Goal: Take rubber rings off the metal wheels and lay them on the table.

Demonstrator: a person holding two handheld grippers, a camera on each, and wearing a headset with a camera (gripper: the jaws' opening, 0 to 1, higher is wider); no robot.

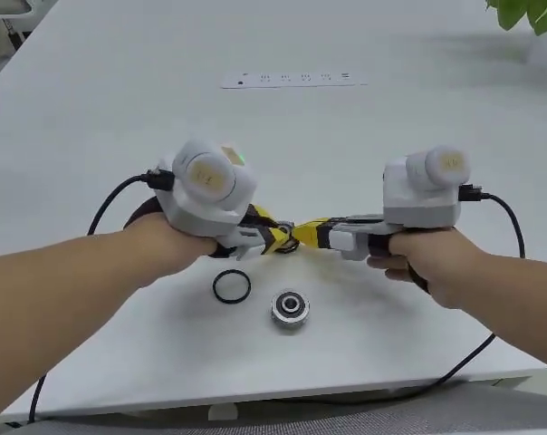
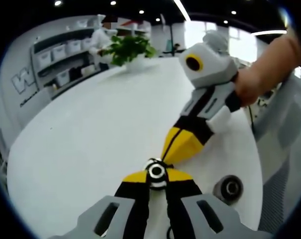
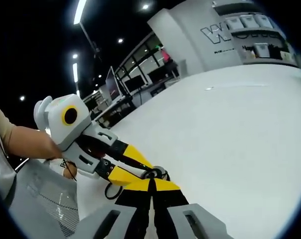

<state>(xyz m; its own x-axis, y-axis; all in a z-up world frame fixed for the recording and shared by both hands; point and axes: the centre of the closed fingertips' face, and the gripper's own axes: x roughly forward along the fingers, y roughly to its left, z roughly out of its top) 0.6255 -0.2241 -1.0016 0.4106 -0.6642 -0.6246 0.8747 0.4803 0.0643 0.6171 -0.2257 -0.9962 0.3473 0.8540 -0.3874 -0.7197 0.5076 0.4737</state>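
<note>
My left gripper (image 1: 275, 241) is shut on a small metal wheel (image 2: 156, 172), held just above the white table (image 1: 364, 118). My right gripper (image 1: 304, 236) meets it from the right, its yellow jaws together, shut on the rubber ring (image 3: 161, 175) at the wheel's rim. In the left gripper view the right gripper (image 2: 166, 153) comes down from the upper right and touches the wheel's top edge. A loose black rubber ring (image 1: 232, 286) lies flat on the table below the grippers. Beside it sits a second metal wheel (image 1: 290, 307), which the left gripper view has at lower right as the second wheel (image 2: 229, 188).
A white power strip (image 1: 292, 80) lies far back on the table. Green plant leaves (image 1: 527, 11) hang at the far right corner. Black cables (image 1: 106, 208) trail from both grippers toward the table's front edge (image 1: 255, 394).
</note>
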